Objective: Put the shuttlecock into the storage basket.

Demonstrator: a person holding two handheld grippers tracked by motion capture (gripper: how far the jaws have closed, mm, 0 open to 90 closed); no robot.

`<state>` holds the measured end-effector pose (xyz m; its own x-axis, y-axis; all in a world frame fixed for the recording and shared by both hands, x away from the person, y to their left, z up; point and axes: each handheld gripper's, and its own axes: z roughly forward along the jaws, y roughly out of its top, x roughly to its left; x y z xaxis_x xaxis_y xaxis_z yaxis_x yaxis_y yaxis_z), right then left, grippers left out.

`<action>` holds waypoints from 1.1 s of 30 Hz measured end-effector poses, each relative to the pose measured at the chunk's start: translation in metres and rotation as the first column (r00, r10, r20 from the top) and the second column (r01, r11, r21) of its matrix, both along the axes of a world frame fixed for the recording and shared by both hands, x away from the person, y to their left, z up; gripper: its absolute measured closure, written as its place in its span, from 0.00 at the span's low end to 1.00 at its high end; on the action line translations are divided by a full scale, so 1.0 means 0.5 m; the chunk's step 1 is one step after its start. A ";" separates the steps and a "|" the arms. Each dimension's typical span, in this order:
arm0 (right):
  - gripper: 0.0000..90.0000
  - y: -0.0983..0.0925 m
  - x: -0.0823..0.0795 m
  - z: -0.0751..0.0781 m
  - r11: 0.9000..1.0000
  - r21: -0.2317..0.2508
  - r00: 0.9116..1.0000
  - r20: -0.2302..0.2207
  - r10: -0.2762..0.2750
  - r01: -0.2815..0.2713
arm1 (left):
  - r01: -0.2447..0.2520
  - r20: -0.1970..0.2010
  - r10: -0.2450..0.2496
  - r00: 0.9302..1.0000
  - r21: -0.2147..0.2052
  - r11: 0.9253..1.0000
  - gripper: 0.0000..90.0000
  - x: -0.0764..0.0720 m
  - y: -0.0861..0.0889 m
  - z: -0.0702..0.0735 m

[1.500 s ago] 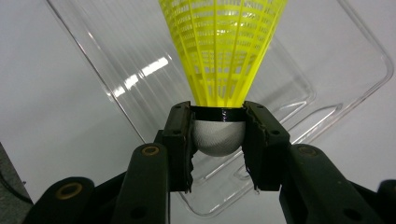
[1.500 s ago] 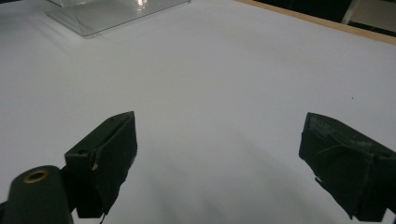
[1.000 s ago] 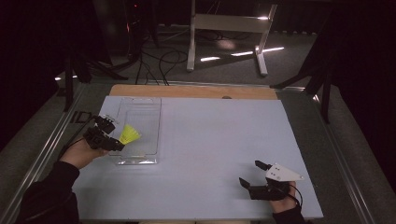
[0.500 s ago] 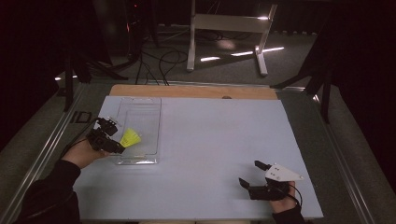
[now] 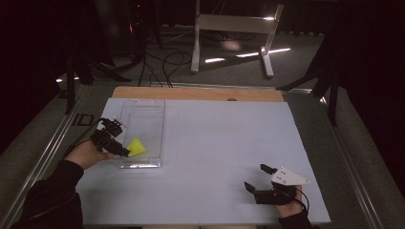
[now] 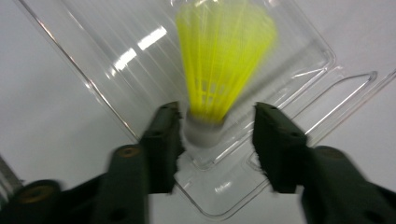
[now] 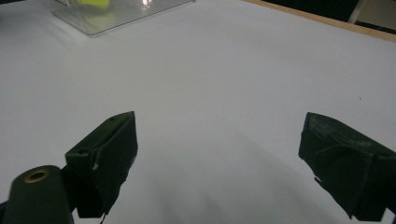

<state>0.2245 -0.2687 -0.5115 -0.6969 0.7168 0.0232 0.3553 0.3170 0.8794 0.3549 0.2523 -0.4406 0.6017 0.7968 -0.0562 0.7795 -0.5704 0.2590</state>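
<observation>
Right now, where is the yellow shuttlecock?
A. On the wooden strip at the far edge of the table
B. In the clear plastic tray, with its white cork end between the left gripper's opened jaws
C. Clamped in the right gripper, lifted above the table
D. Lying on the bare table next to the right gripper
B: the shuttlecock lies in the clear plastic tray, and the left gripper has just been opening, its jaws standing apart on either side of the cork.

Yellow shuttlecock (image 6: 224,60) motion-blurred, its feather tips cut off at top edge
</observation>
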 end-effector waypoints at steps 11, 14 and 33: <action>0.13 0.000 0.000 0.000 1.000 -0.002 1.000 0.000 -0.001 0.001 | -0.008 0.050 0.007 0.999 0.018 1.000 0.39 -0.001 -0.011 0.039; 0.13 0.001 0.000 0.000 1.000 -0.004 1.000 0.000 -0.001 0.001 | -0.002 0.051 0.002 0.999 0.008 1.000 0.34 -0.004 -0.012 0.047; 0.13 0.001 0.000 0.000 1.000 -0.003 1.000 -0.002 0.000 0.000 | 0.048 0.102 -0.039 0.994 -0.086 0.995 0.00 -0.010 -0.033 0.080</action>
